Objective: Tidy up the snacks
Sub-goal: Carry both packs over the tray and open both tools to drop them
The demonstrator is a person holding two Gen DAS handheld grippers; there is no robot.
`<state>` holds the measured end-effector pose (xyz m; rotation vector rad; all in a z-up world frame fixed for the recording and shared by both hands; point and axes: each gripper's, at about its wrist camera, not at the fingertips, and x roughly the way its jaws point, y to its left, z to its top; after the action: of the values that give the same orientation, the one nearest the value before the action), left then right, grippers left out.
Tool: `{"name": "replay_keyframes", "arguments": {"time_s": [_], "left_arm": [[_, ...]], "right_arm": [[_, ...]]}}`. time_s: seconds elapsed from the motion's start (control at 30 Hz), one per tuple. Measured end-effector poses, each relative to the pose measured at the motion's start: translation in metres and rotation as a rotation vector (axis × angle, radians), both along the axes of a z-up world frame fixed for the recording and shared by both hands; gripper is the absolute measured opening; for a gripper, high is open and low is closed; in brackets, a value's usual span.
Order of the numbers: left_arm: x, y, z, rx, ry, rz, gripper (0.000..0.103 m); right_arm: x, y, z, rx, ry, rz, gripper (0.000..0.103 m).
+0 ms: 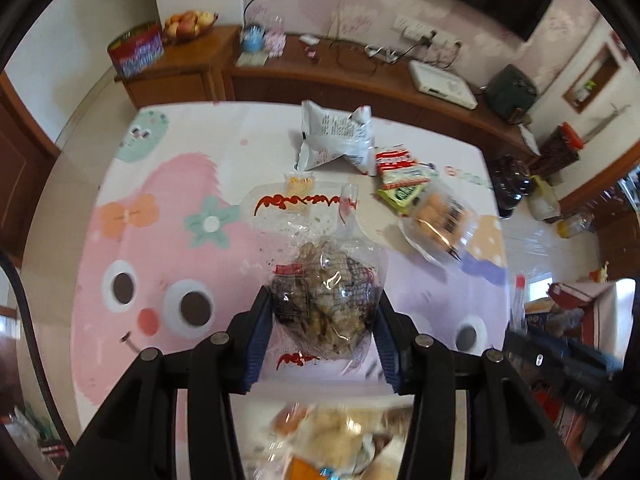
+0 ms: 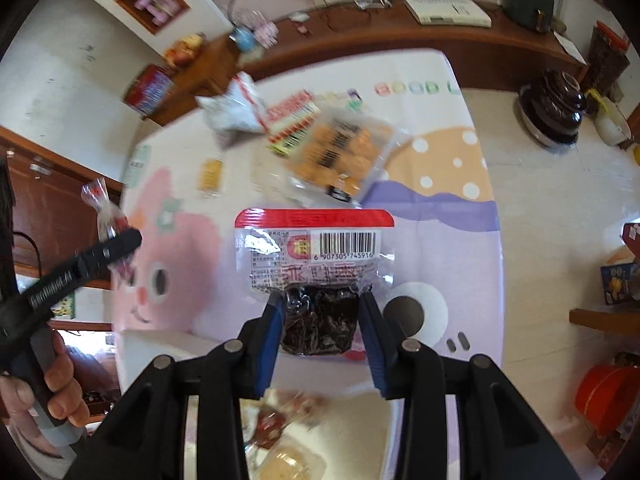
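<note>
While the left wrist view looked down over the bench [image 1: 160, 216] with its pink cartoon cloth, the left claw [image 1: 324, 320] was clamped on a clear bag of brown snacks [image 1: 326, 300], its blue pads pressing both sides; the bag hung above the cloth and carried red brush-style lettering too smeared to read. Beyond that bag lay a white pouch [image 1: 336, 136], a red and green packet [image 1: 400, 172] and a clear pack of orange biscuits [image 1: 436, 216].

Seen from the right wrist, the right claw [image 2: 320, 320] was clamped on a red-topped packet of dark strips [image 2: 316, 276], held above the cloth. Its barcode read 6 907305 745916. Past that packet, the cloth showed "GOOD". Left of the packet, a hand [image 2: 40, 396] held the other tool.
</note>
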<state>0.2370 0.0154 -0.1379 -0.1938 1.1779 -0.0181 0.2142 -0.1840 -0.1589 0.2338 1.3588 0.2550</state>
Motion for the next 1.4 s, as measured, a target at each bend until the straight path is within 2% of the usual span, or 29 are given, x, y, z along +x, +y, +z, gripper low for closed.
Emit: {"name": "replay_keyframes", "arguments": {"time_s": [0.23,0.43,0.57,0.7,0.97,1.4], "left_arm": [[-0.086,0.016,0.056,0.031,-0.119,-0.048,0.046],[-0.144,0.016,0.084,0.091,-0.207,-0.058,0.046],[-0.172,0.015,0.088,0.127,-0.235,-0.055,0.046],[-0.193,0.012,0.079,0.148,-0.223,-0.064,0.046],[-0.219,0.005,0.039,0.146,-0.127,-0.086,0.046],[-0.233,-0.01,0.009,0.136,-0.07,-0.131,0.046]], "right_arm": [[-0.042,0.0,0.059,0.037,-0.125,0.095,0.038],[-0.09,0.007,0.105,0.046,-0.229,0.138,0.038],[-0.117,0.008,0.118,0.034,-0.276,0.147,0.038],[-0.138,0.009,0.116,0.019,-0.288,0.152,0.038],[-0.164,0.011,0.086,-0.023,-0.222,0.153,0.038],[-0.18,0.026,0.057,-0.048,-0.148,0.163,0.039]]}}
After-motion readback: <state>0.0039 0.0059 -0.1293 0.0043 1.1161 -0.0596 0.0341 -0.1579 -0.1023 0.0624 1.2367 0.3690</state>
